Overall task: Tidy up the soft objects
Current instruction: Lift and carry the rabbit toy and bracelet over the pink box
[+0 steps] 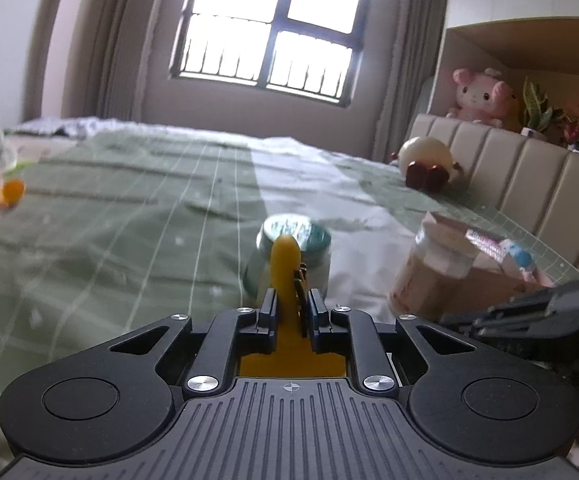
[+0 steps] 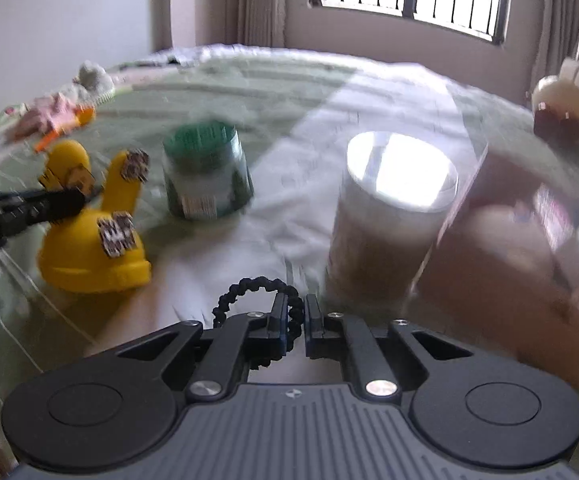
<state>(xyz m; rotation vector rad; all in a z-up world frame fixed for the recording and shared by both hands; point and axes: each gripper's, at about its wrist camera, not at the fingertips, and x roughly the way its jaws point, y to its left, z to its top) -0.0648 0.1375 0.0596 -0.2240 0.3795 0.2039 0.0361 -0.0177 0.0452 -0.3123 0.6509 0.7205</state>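
Two jars at the centre of both views, standing on the green grid-patterned bed cover (image 1: 101, 216). Green-lidded glass jar (image 1: 289, 254) mid-frame in the left wrist view, pale contents behind the glass, too blurred to name. White-lidded cylindrical jar (image 2: 389, 216) right of centre in the right wrist view, filled with something brownish. Just beside it, at right, one pink-brown cardboard box (image 2: 529, 264), touching or nearly touching the jar; contents hidden.

Left gripper (image 1: 289, 300) at lower centre of its own view, clamped on the yellow rubbery two-eared toy with black-and-white tags (image 1: 285, 276), one ear squeezed between the fingers. Same toy at left of the right wrist view (image 2: 93, 236), base resting on the cover, with the left gripper reaching in from the left edge across the ears.

Right gripper (image 2: 296, 320) at lower centre of its view, fingers drawn close together with a narrow gap, one black braided cord loop (image 2: 257, 292) hooked around the left finger; possibly pinched, though motion blur leaves that unsure.

Soft toys counted: one round cream plush with dark brown feet (image 1: 429, 160) at right against the beige padded headboard (image 1: 529, 176); one pink plush cat (image 1: 481, 94) upper right on the shelf behind the headboard; one blurred heap of pink, grey and orange plush (image 2: 65, 108) upper left on the cover. One barred window (image 1: 269, 24) at top centre.
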